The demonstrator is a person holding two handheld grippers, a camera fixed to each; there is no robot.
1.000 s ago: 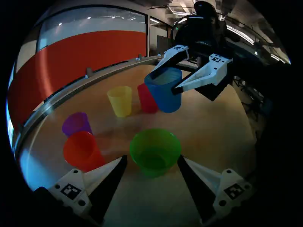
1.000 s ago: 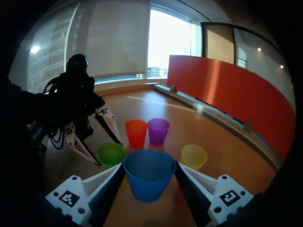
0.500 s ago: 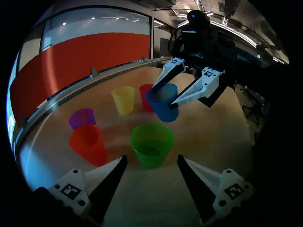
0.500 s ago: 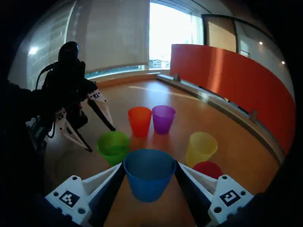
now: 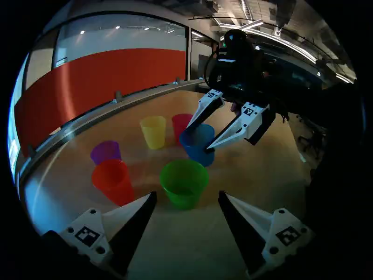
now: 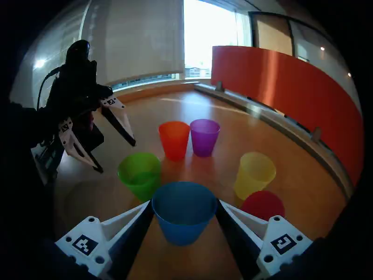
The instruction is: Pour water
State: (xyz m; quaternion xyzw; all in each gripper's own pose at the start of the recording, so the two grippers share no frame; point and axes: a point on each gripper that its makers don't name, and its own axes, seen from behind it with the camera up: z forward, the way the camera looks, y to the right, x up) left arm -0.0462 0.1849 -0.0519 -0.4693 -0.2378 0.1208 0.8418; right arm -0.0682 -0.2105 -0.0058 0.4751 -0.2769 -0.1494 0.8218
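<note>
The right hand-held gripper (image 6: pixel 184 205) grips the blue cup (image 6: pixel 184 219) upright between both fingers, down near the worktop (image 6: pixel 298 177) and beside the green cup (image 5: pixel 183 182). The left hand-held gripper (image 5: pixel 186 195) stands wide open and empty, the green cup just ahead of its tips

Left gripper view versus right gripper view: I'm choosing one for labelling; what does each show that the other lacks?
Left gripper view: ceiling lights, and the right tool from outside, shut on the blue cup. Right gripper view: a bright window, and the open left tool from outside. Both: green cup, orange cup, purple cup, yellow cup, red cup, table, red wall.
</note>
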